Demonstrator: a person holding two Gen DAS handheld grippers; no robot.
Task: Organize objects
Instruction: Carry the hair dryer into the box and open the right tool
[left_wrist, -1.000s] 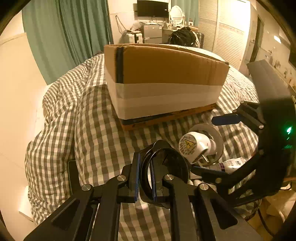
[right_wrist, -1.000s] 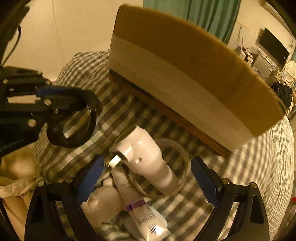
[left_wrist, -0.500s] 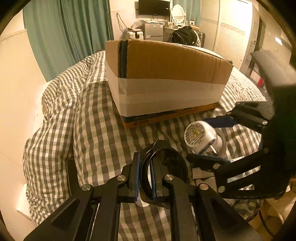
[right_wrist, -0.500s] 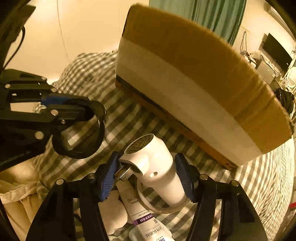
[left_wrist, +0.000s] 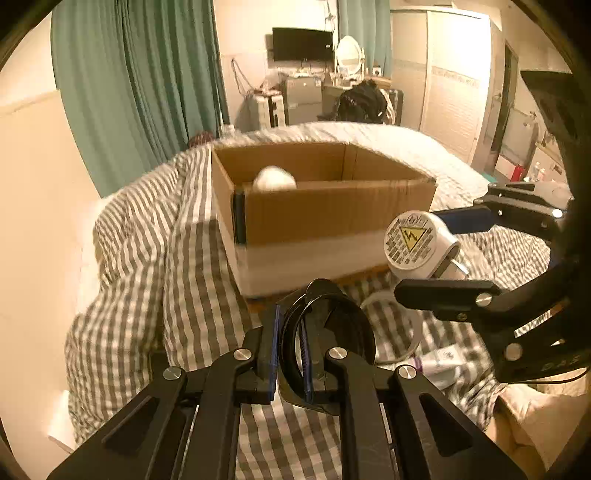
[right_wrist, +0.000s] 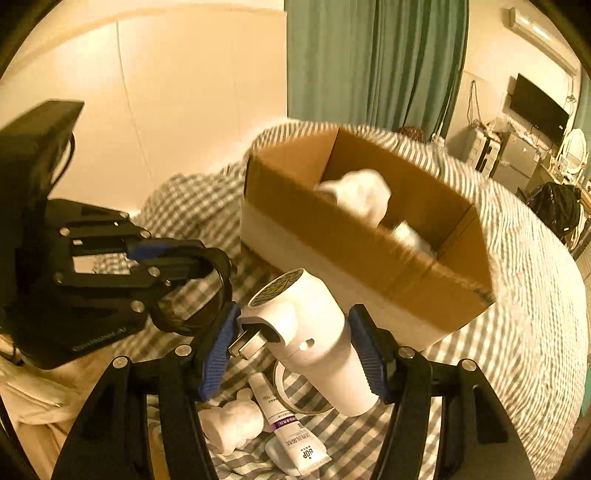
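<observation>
My right gripper (right_wrist: 295, 347) is shut on a white cylindrical plug adapter (right_wrist: 314, 343) with metal prongs and a warning sticker, held above the checked bedcover. In the left wrist view the same adapter (left_wrist: 417, 243) hangs at the right between the right gripper's fingers (left_wrist: 465, 218). My left gripper (left_wrist: 290, 354) is shut on the rim of a black ring-shaped object (left_wrist: 332, 328), and that ring (right_wrist: 199, 295) hangs left of the adapter. Beyond both stands an open cardboard box (left_wrist: 332, 214) with white soft items (right_wrist: 365, 195) inside.
On the bedcover (left_wrist: 147, 295) below the grippers lie a clear tape ring (right_wrist: 295, 395), a white tube with a purple band (right_wrist: 284, 424) and a white lumpy item (right_wrist: 232, 424). Green curtains and a wall stand behind the bed; a desk and wardrobe are far off.
The right gripper closed on the white adapter and lifted it off the tape ring. Both grippers rose, so the box's open top and its contents now show.
</observation>
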